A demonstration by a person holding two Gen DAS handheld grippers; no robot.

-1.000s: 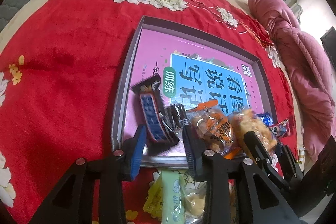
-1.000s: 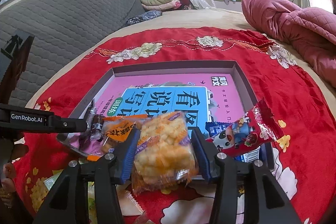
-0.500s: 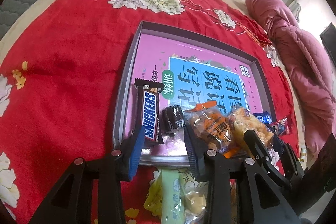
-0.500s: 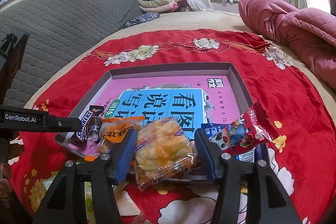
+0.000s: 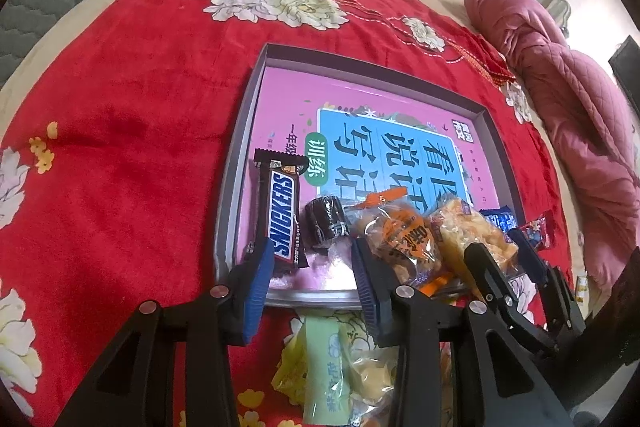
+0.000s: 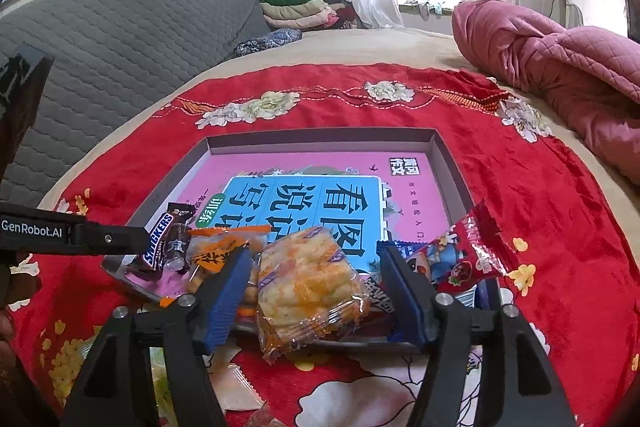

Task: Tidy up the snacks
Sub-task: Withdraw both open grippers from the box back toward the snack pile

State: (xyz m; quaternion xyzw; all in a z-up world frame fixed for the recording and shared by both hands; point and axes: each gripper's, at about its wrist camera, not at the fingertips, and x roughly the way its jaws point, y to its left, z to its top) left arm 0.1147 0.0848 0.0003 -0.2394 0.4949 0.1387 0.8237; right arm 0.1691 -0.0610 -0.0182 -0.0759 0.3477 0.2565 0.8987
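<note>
A grey shallow box (image 5: pixel 240 131) with a pink and blue printed bottom lies on the red blanket. Along its near edge lie a Snickers bar (image 5: pixel 282 215), a dark round sweet (image 5: pixel 324 223), an orange pastry pack (image 5: pixel 404 243) and a yellow puffed snack pack (image 6: pixel 308 283). My left gripper (image 5: pixel 312 283) is open and empty over the near edge, just behind the Snickers bar. My right gripper (image 6: pixel 316 291) is open around the yellow snack pack, its pads apart from it. A red cartoon packet (image 6: pixel 468 251) leans on the box's near right edge.
Loose snacks lie on the blanket in front of the box, among them a pale green packet (image 5: pixel 324 367) and yellow packs (image 5: pixel 372 375). A pink quilt (image 6: pixel 560 67) lies at the right. A grey padded headboard (image 6: pixel 120 39) stands at the left.
My left gripper let go of the Snickers bar, which now lies flat in the box, and drew back. My right gripper opened off the yellow snack pack, which settled on the box's near edge.
</note>
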